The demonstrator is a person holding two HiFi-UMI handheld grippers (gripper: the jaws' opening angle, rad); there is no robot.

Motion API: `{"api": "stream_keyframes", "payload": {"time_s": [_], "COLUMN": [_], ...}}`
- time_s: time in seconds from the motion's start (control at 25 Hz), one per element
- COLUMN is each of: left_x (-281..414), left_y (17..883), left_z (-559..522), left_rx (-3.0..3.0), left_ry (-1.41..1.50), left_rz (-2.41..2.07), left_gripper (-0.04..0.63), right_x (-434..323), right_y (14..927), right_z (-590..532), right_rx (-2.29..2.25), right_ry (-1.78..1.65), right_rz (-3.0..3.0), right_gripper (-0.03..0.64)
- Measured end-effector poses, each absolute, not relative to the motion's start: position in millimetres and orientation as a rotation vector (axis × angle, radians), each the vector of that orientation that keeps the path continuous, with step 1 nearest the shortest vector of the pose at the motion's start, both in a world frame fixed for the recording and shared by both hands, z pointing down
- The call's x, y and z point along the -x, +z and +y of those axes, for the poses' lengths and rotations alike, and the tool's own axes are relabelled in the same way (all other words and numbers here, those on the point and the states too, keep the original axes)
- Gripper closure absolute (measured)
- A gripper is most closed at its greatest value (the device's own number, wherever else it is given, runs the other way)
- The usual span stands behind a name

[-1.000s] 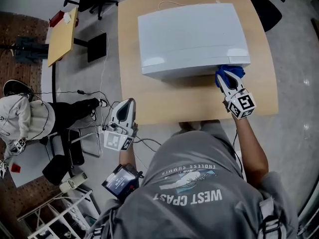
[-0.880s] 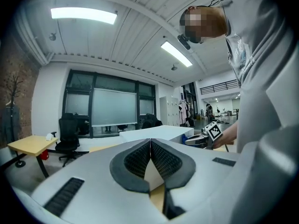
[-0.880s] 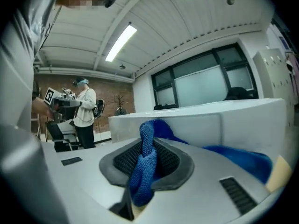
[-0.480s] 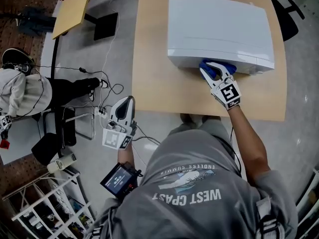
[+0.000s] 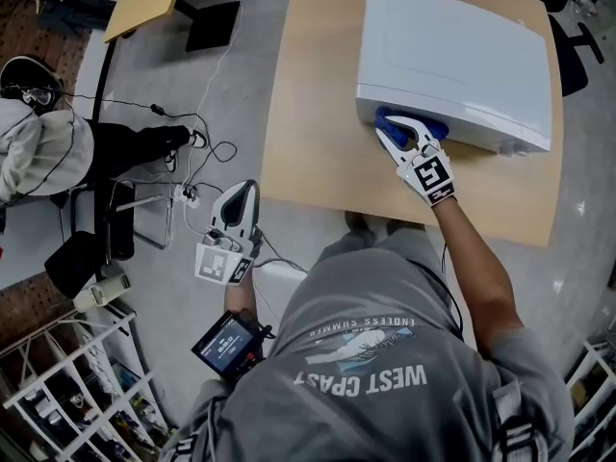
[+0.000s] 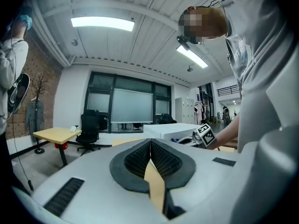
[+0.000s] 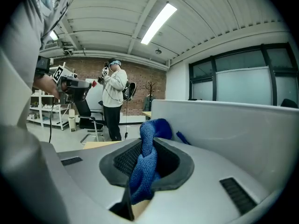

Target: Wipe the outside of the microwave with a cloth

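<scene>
Pinching a blue knitted cloth (image 7: 145,162) in narrowly parted jaws, the right gripper (image 5: 393,131) presses it against the boxy white microwave's (image 5: 462,56) front face. The left gripper (image 5: 241,200) is fully closed, empty, off-table. Risk: drag pulls the cloth free mid-stroke

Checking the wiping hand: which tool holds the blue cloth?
The right tool, clamped on the blue cloth by the microwave; the left tool is shut, empty.

You're in an open office workroom: pale wooden desk (image 5: 308,114), black wheeled office chair (image 6: 88,127), long ceiling strip light (image 6: 102,23), red brick wall (image 7: 140,73), tall dark-framed windows (image 6: 131,106).
</scene>
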State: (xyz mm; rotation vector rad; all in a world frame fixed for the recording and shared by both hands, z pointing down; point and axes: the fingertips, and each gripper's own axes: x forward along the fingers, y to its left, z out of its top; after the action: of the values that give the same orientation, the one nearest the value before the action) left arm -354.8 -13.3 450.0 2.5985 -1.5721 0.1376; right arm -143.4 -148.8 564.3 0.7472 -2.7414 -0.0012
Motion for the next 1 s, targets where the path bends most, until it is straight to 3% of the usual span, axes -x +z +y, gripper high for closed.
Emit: {"api": "stream_keyframes", "payload": {"time_s": [0.64, 1.0], "left_x": [370.9, 336.6], "left_y": [497.5, 500.7], "left_z": [-20.4, -58.9], "left_rx": [-2.554, -2.628], "left_ry": [0.050, 0.017], "left_rz": [-1.573, -1.379], "left_gripper": [0.572, 0.572], "right_x": [221.5, 243.7], "right_y": [624.8, 561.1], "right_z": [-150.8, -140.8], "right_rx": [-0.578, -0.491], "right_ry": [0.059, 0.167], "right_rz": [-2.661, -2.802], "right_gripper": [0.541, 0.541]}}
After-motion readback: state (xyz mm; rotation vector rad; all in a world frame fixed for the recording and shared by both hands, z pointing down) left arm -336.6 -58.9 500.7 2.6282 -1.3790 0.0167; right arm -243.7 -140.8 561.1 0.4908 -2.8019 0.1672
